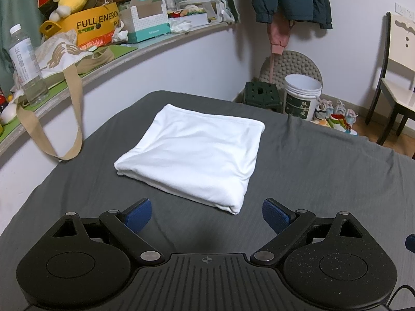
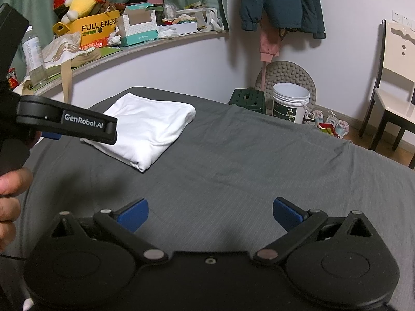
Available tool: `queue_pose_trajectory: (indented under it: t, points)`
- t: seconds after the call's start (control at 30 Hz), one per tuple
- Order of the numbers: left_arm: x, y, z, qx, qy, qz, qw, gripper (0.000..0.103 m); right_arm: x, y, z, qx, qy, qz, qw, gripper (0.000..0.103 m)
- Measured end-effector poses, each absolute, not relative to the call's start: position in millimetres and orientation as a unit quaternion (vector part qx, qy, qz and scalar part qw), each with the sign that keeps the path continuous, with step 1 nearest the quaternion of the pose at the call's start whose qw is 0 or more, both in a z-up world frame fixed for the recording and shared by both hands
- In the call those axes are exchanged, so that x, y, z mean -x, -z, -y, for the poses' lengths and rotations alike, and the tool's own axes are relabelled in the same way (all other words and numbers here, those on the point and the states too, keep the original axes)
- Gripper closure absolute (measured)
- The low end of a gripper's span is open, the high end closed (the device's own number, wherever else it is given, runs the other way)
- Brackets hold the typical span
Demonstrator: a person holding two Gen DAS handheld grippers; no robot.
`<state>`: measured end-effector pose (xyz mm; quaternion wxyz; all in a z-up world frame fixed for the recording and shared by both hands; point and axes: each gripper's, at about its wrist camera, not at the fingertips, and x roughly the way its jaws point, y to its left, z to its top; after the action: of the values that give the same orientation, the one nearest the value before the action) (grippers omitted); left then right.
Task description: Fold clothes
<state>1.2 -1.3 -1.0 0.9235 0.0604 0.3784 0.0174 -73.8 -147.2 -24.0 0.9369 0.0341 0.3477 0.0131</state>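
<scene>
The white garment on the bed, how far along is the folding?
Done, it seems: the white garment lies in a neat folded rectangle on the grey bed. In hand: nothing; the left tongs and the right tongs are both open and clear of it. Left: no other clothes to fold show on the bed.

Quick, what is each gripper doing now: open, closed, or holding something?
Left gripper: open, holding nothing, just short of the folded white garment.
Right gripper: open, holding nothing, over the grey bed sheet.
</scene>
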Motion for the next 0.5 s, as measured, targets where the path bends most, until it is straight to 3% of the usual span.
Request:
queue_pose_trajectory:
  t: [0.5]
  points:
    - [-0.1,3.7,5.0,-0.064,-0.013,-0.38,0.923,0.01,74.7,24.7,148.4,-0.038,-0.01,-0.348,0.937,0.0]
